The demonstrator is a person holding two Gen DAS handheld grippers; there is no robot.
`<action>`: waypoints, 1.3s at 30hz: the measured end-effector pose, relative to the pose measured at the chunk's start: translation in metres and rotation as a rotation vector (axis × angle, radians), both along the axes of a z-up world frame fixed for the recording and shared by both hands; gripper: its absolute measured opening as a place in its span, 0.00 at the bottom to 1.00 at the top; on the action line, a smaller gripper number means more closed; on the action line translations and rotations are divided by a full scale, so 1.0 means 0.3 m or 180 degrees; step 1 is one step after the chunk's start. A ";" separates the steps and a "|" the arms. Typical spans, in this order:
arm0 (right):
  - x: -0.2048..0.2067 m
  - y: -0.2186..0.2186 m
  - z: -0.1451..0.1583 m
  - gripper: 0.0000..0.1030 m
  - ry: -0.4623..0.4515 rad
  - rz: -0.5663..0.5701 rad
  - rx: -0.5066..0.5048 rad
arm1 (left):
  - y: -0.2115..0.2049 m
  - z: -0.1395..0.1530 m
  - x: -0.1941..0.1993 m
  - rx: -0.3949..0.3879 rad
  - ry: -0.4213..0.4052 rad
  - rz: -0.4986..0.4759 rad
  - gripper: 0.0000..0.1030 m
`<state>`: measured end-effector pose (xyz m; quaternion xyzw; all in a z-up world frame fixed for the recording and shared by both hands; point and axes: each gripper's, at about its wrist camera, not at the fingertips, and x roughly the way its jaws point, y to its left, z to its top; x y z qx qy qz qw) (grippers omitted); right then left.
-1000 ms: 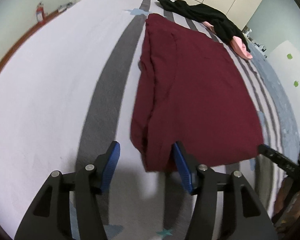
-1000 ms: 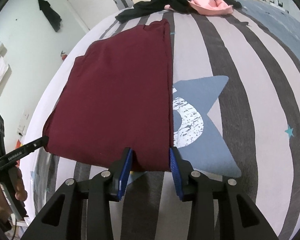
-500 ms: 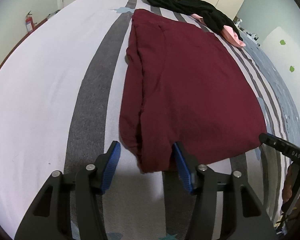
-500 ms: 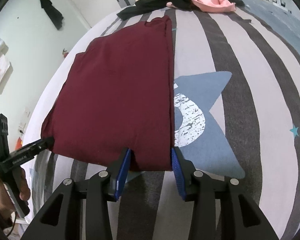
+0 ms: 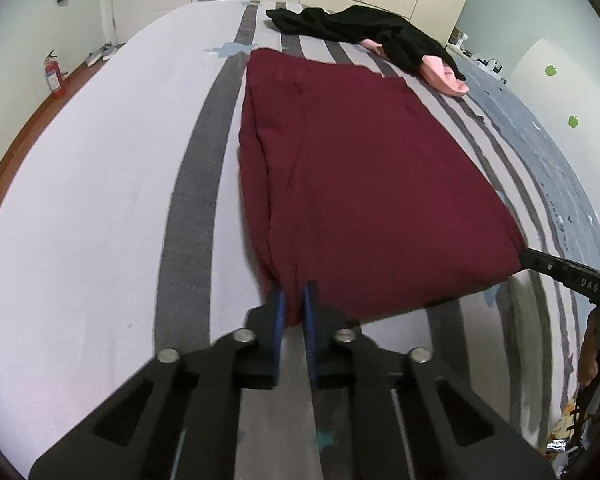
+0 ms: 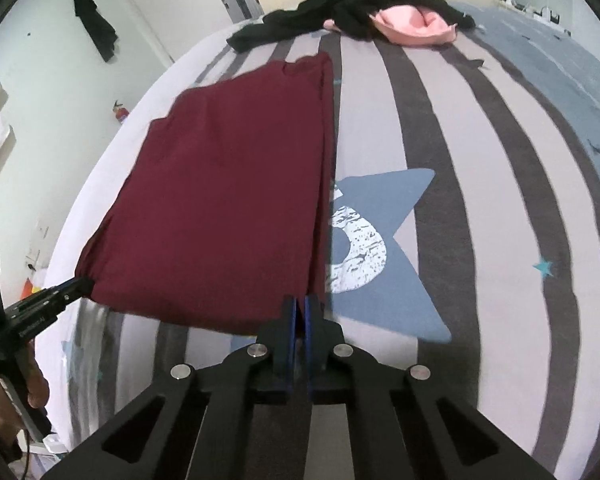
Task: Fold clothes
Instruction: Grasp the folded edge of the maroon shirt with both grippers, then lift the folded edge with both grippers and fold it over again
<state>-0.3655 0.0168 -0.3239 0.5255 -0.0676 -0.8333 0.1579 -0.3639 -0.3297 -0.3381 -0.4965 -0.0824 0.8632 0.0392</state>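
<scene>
A dark red garment [image 5: 364, 184] lies folded lengthwise on the striped bed, long side running away from me. My left gripper [image 5: 294, 300] is shut on its near left corner, the cloth pinched between the blue pads and lifted a little off the sheet. My right gripper [image 6: 299, 304] is shut on the near right corner of the dark red garment [image 6: 228, 208], and that edge hangs raised too. Each wrist view catches the other gripper at the opposite corner: the right gripper [image 5: 540, 262] and the left gripper [image 6: 66, 292].
A black garment [image 5: 340, 26] and a pink one [image 5: 446, 76] lie heaped at the far end of the bed [image 5: 100, 160]. A blue star print [image 6: 380, 248] marks the sheet right of the red cloth. A red fire extinguisher [image 5: 54, 76] stands on the floor by the left wall.
Both grippers went from open around the near corners to shut on them. The near edge of the red garment has come up off the bed.
</scene>
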 end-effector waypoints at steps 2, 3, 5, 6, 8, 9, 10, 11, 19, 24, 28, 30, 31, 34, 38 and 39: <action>0.032 0.000 0.016 0.02 -0.0025 0.0024 0.0004 | -0.017 0.017 0.042 0.0064 -0.0034 0.0011 0.04; 0.051 0.000 0.018 0.02 -0.0054 0.0033 0.0000 | -0.017 0.015 0.052 0.0071 -0.0052 0.0009 0.04; 0.081 -0.007 0.002 0.02 -0.0116 0.0057 0.0010 | -0.014 0.009 0.067 0.0075 -0.0087 0.0001 0.04; 0.092 -0.012 -0.007 0.02 -0.0131 0.0064 0.0028 | -0.012 0.006 0.075 0.0077 -0.0105 -0.0003 0.04; 0.112 -0.019 -0.019 0.02 -0.0150 0.0064 0.0053 | -0.007 0.006 0.088 0.0062 -0.0107 -0.0010 0.04; 0.118 -0.020 -0.017 0.02 -0.0140 0.0038 0.0045 | -0.003 0.011 0.092 0.0043 -0.0084 -0.0013 0.04; 0.123 -0.021 -0.015 0.02 -0.0131 0.0013 0.0037 | -0.005 0.009 0.099 0.0051 -0.0075 0.0004 0.04; 0.128 -0.022 -0.015 0.02 -0.0123 -0.0006 0.0034 | -0.010 0.000 0.105 0.0055 -0.0066 0.0040 0.04; 0.132 0.012 -0.047 0.07 -0.0084 -0.0028 0.0020 | -0.034 -0.034 0.144 -0.0177 -0.0072 0.0151 0.11; 0.110 0.025 -0.019 0.10 0.0008 -0.0144 -0.0009 | -0.079 -0.009 0.162 -0.0167 -0.0071 0.0270 0.22; 0.098 0.007 -0.025 0.24 -0.0001 -0.0123 -0.0050 | -0.092 -0.018 0.146 0.0000 -0.0123 0.0311 0.39; 0.103 -0.004 -0.051 0.24 -0.0082 -0.0077 -0.0042 | -0.082 -0.033 0.135 0.0041 -0.0179 0.0272 0.43; 0.106 -0.009 -0.067 0.25 -0.0133 -0.0056 -0.0053 | -0.075 -0.048 0.130 0.0015 -0.0211 0.0245 0.43; 0.114 -0.005 -0.114 0.30 -0.0266 -0.0035 -0.0164 | -0.061 -0.101 0.114 -0.0004 -0.0313 0.0177 0.43; 0.100 0.001 -0.144 0.30 -0.0270 -0.0038 -0.0250 | -0.048 -0.141 0.117 0.0088 -0.0274 0.0090 0.31; 0.096 -0.005 -0.145 0.30 -0.0252 -0.0018 -0.0230 | -0.041 -0.141 0.119 0.0095 -0.0266 0.0047 0.22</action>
